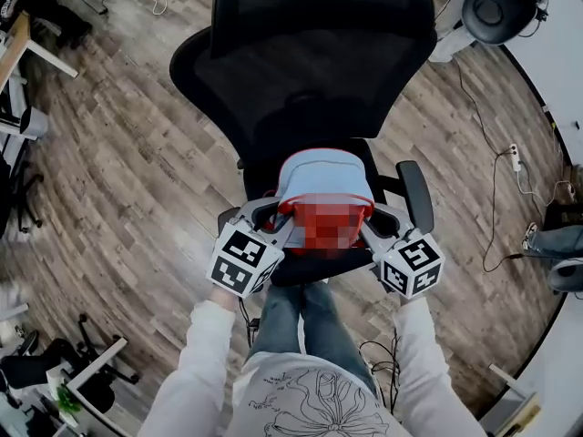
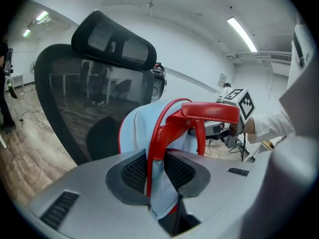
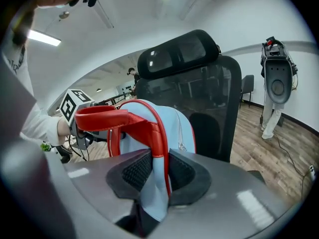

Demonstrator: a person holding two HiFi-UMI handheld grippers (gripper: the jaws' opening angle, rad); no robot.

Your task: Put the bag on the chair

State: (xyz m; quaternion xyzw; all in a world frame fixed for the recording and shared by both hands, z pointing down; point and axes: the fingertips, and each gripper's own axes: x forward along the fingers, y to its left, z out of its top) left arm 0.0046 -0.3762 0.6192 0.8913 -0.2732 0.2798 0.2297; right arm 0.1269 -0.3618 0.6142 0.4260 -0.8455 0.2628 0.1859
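A light blue bag (image 1: 321,176) with red straps and a red top handle hangs over the seat of a black mesh office chair (image 1: 310,71). My left gripper (image 1: 273,215) is shut on the bag's left red strap (image 2: 157,143), which runs between its pads. At the bag's other side my right gripper (image 1: 378,221) is shut on the right red strap (image 3: 158,148). The bag (image 2: 142,128) fills the middle of the left gripper view, with the chair back (image 2: 75,98) behind it. In the right gripper view the bag (image 3: 174,128) stands in front of the chair back (image 3: 209,103).
The chair's right armrest (image 1: 414,194) lies beside the bag. Wooden floor (image 1: 137,171) surrounds the chair. Cables and a power strip (image 1: 513,157) lie at the right, desks and stands (image 1: 55,371) at the left. My legs (image 1: 305,326) stand right before the seat.
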